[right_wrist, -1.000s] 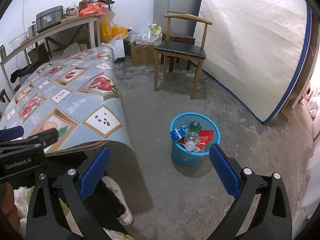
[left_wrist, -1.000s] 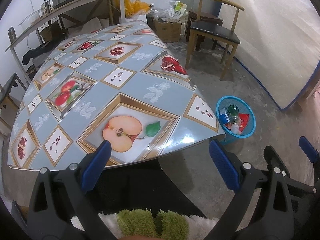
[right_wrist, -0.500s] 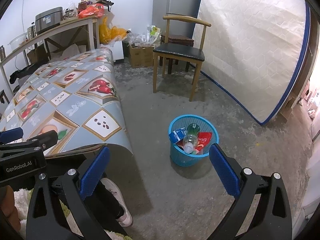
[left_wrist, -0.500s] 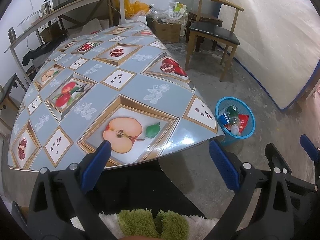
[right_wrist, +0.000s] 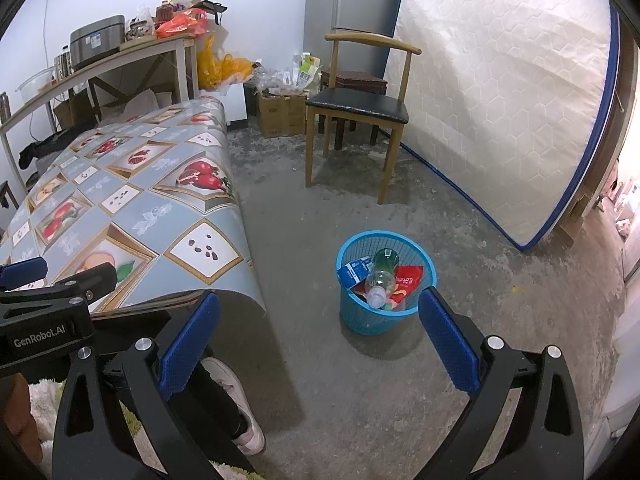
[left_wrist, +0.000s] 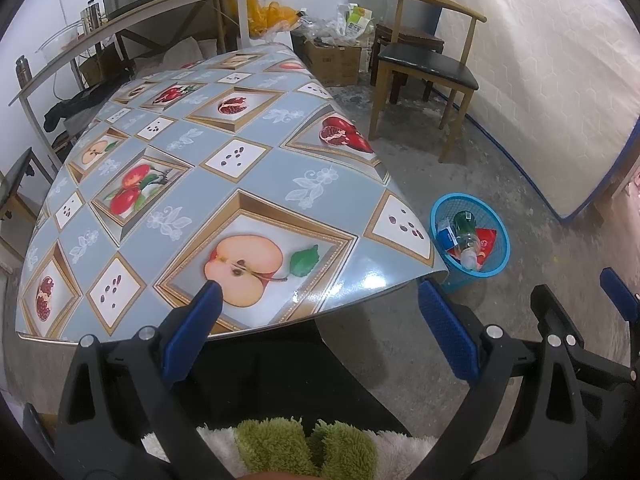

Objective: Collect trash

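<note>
Fingers of the left gripper (left_wrist: 316, 328) stand spread and empty over the near edge of the table (left_wrist: 344, 200). The right gripper (right_wrist: 318, 334) is likewise spread, holding nothing, above bare floor. Between its pads sits the blue basket (right_wrist: 424, 256), holding a clear bottle (right_wrist: 380, 276), a blue carton (right_wrist: 354, 272) and a red wrapper (right_wrist: 408, 276); lower items are hidden. Beyond stands a wooden chair (right_wrist: 360, 104). A shoe (right_wrist: 236, 396) shows under the table, the leg mostly cut off.

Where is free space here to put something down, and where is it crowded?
The tablecloth is bare from the near edge to the far end. The floor between the blue basket and the chair is free. It is crowded around the cardboard box and on the shelf.
</note>
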